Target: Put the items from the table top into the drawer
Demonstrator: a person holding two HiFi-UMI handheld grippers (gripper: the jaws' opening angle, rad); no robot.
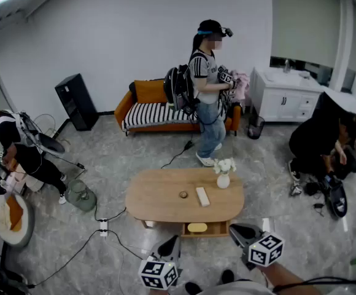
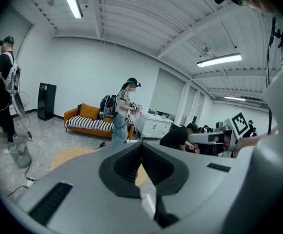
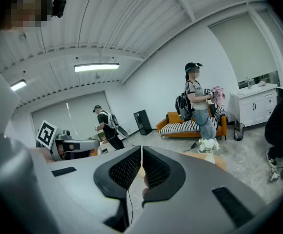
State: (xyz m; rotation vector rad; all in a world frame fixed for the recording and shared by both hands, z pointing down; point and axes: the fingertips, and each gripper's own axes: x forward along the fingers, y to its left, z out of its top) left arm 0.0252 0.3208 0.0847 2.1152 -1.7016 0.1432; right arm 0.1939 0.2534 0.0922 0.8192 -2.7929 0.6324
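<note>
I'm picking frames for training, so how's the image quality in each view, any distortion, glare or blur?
Head view: strong fisheye bowing, dark corners, coffee table sharp. Left gripper view: the ceiling tube light blows out; the left gripper fills the foreground, slightly soft. Right gripper view: same bowing, a mosaic patch top left, the sofa clear.

My tabletop (image 1: 159,204) is pale wood, the floor (image 1: 73,226) grey marble-veined. On the wood sit a white bar (image 1: 202,196), a brown ring (image 1: 183,195) and a white vase (image 1: 223,180) of white flowers (image 1: 224,165). The drawer (image 1: 212,229) shows a yellow thing (image 1: 197,227). My left claw (image 1: 173,241) and right claw (image 1: 238,231) are grey with black ribbed pads (image 2: 127,164); their cubes (image 1: 266,249) carry black-and-white squares. The sofa (image 1: 147,91) is orange, its seat (image 1: 147,113) black-and-white striped.
</note>
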